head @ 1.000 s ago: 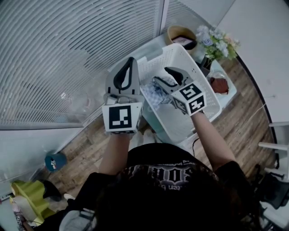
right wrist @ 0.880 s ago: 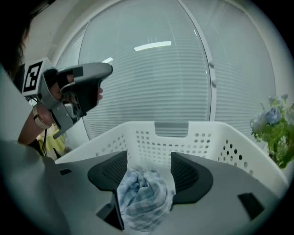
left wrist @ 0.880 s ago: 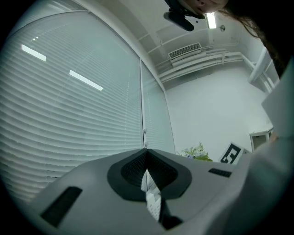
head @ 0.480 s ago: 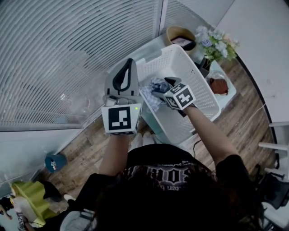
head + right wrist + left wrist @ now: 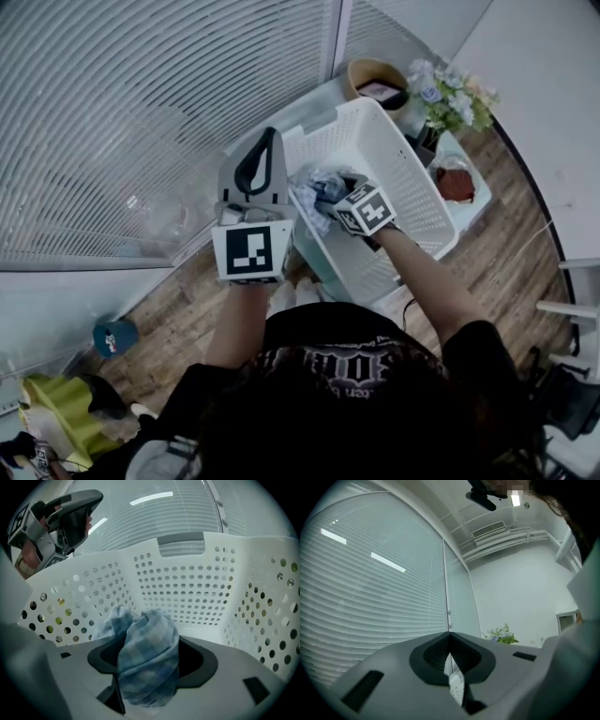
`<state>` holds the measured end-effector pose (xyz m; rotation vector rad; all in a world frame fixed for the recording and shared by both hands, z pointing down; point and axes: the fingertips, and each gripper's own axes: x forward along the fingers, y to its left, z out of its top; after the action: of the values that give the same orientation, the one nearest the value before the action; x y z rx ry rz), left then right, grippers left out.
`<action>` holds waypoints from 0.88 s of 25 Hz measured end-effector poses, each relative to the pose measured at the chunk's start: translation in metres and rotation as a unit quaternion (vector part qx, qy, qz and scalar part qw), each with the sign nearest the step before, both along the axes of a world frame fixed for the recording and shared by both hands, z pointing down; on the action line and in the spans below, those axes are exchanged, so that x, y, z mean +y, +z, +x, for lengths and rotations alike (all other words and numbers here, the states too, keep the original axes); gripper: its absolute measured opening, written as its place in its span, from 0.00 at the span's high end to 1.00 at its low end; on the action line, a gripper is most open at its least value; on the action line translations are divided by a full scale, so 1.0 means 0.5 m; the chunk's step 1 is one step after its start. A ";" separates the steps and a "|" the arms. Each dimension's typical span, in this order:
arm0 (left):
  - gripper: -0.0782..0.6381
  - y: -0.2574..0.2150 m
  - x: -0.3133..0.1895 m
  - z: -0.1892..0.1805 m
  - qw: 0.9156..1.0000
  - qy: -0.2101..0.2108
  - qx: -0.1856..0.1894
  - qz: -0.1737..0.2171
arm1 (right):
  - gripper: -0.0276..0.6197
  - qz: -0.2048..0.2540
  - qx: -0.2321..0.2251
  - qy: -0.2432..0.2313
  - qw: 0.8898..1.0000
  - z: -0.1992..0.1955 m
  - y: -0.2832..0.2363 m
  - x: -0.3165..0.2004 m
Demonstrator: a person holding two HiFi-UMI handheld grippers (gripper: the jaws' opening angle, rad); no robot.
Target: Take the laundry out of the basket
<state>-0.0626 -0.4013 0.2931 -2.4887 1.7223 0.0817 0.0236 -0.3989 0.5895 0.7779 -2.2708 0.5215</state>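
The head view looked steeply down from above me, white basket (image 5: 422,187) mid-frame. My right gripper view sat close inside that basket, facing its far wall. My left gripper view tilted up at the blinds (image 5: 370,597), also in the head view's upper left.

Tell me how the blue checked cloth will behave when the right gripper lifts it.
The blue checked cloth sits bunched in soft folds between the closing fingers of the right gripper, so it will likely droop and trail. It looks thin, probably light. A hanging end might catch the perforated white basket wall.
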 end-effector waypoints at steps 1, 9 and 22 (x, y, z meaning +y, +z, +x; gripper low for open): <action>0.90 -0.001 0.000 -0.001 1.000 0.000 0.000 0.000 | 0.45 0.000 0.002 -0.003 1.000 -0.001 -0.001 0.000; 0.90 -0.006 0.004 -0.001 1.000 -0.002 -0.001 0.002 | 0.69 0.016 0.038 -0.027 0.999 -0.002 -0.016 0.004; 0.90 -0.009 0.010 0.011 1.000 0.004 0.000 0.006 | 0.75 0.088 0.051 -0.047 0.994 -0.006 -0.089 -0.004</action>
<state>-0.0573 -0.3963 0.2884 -2.4870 1.7057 0.0923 0.0205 -0.4007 0.5450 0.7613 -2.2668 0.2358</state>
